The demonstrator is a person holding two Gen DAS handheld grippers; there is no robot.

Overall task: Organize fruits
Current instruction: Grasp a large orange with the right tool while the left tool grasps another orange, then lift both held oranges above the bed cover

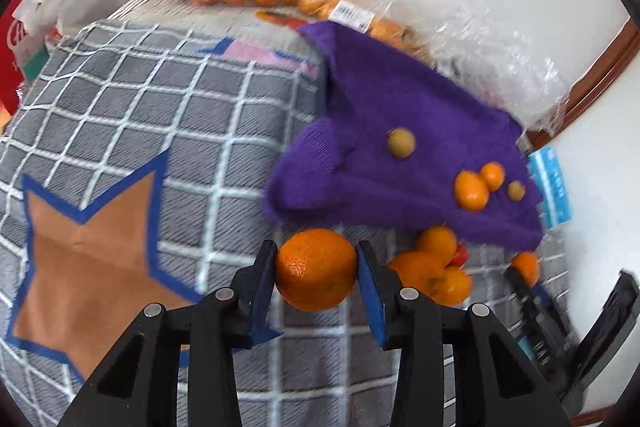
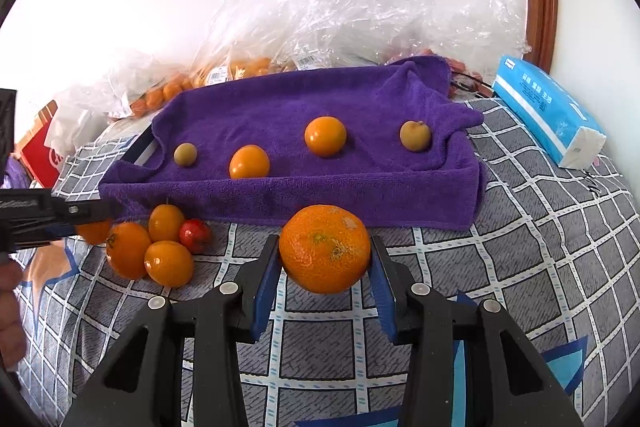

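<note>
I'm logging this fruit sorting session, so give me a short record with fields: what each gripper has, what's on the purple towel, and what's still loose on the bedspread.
left gripper: jaws shut on an orange
right gripper: jaws shut on a mandarin
purple towel: four fruits in a row, two small greenish-brown ones at the ends, two orange ones between
loose cluster: several orange fruits and one small red fruit, on the checked bedspread in front of the towel
behind towel: clear plastic bags with more orange fruit
</note>
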